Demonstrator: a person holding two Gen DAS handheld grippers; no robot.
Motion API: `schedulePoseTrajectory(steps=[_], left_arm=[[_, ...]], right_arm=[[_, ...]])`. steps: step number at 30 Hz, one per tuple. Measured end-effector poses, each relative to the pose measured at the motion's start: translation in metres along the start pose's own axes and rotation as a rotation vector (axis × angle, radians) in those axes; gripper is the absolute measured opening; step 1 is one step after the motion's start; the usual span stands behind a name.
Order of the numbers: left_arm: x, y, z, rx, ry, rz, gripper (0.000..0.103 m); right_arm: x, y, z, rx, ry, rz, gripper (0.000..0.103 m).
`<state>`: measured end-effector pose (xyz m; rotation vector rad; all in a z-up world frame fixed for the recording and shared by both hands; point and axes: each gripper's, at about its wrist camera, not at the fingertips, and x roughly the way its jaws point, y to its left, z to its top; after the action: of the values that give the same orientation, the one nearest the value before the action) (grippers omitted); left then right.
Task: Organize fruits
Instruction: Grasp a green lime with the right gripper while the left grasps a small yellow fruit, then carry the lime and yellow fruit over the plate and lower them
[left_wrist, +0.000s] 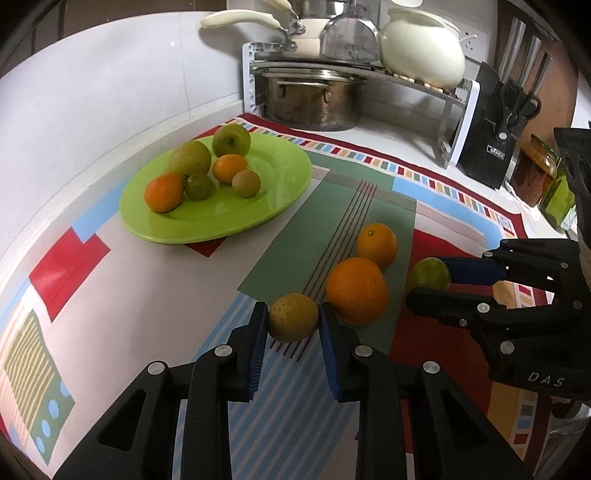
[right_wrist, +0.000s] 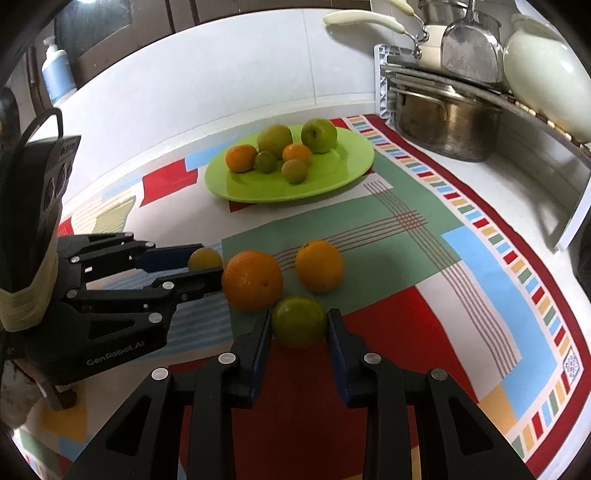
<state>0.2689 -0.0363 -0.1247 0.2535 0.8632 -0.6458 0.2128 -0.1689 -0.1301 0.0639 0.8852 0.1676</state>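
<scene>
You see one green plate (left_wrist: 284, 206) at ten o'clock bearing six fruits (left_wrist: 199, 186); four fruits lie off it on the cloth: two oranges (left_wrist: 356, 290), one yellow-brown fruit (left_wrist: 293, 322), one green fruit (right_wrist: 299, 326).

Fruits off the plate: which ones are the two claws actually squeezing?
The left gripper clamps the small yellow-brown fruit; the right gripper clamps the green fruit. The two oranges lie free.

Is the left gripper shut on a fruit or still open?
Shut: the left gripper has both pads pressed against the yellow-green fruit.
</scene>
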Motion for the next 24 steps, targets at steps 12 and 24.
schedulePoseTrajectory(steps=[12,24], left_arm=[[-0.040,-0.006,0.012,-0.081,-0.082,0.063,0.028],[-0.061,-0.004,0.042,-0.134,-0.159,0.122,0.028]], right_arm=[[-0.032,0.000,0.016,-0.038,-0.071,0.032,0.031],[-0.049,-0.006,0.057,-0.117,-0.161,0.064,0.031]])
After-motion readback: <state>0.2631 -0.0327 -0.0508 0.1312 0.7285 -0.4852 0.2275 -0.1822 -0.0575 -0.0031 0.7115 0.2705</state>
